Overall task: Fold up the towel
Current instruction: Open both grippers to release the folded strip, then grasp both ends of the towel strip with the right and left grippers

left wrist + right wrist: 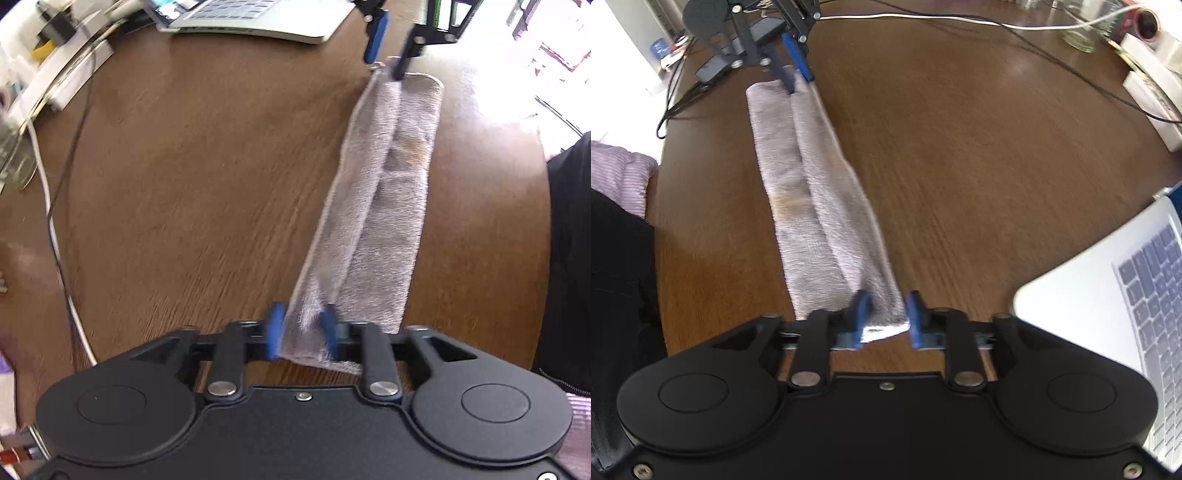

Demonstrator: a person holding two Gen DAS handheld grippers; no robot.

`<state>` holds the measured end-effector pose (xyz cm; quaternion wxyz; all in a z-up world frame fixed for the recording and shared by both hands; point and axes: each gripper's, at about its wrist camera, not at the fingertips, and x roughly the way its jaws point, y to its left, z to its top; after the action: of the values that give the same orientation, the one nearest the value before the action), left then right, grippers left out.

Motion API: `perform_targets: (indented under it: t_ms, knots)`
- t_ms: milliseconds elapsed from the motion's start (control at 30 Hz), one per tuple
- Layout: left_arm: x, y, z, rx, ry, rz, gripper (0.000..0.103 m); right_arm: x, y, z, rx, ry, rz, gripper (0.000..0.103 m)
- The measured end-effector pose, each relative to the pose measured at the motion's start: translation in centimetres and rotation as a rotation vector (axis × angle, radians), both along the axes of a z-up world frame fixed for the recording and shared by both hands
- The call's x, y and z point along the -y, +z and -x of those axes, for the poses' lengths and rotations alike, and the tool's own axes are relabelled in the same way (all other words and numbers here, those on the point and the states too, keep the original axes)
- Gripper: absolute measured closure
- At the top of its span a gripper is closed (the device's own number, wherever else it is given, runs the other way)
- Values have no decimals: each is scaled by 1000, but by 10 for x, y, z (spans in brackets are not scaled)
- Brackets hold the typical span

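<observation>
Grey towel (pixel 373 206) w/ brown stain, blue-tipped tongs (pixel 303 330).

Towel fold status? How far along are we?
Done: the towel lies on the table as a long narrow strip, its long edges already folded over. In hand: the left tongs and right tongs sit at opposite ends, jaws apart with towel between them, apparently letting go. Left: folding the strip end to end, which hasn't begun.
</observation>
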<state>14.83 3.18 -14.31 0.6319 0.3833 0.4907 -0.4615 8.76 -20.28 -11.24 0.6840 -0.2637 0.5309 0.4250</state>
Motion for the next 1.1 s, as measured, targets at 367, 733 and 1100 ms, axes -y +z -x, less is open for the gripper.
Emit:
perform_targets:
  t_ms: [367, 733, 1100]
  knots:
    - [-2, 30, 26, 78, 52, 57, 24, -9, 23, 23, 80, 70, -115, 34]
    - [29, 2, 68, 3, 110, 82, 13, -28, 7, 43, 61, 281, -51, 34]
    - [32, -18, 76, -3, 53, 7, 13, -33, -8, 64, 107, 399, 41, 31]
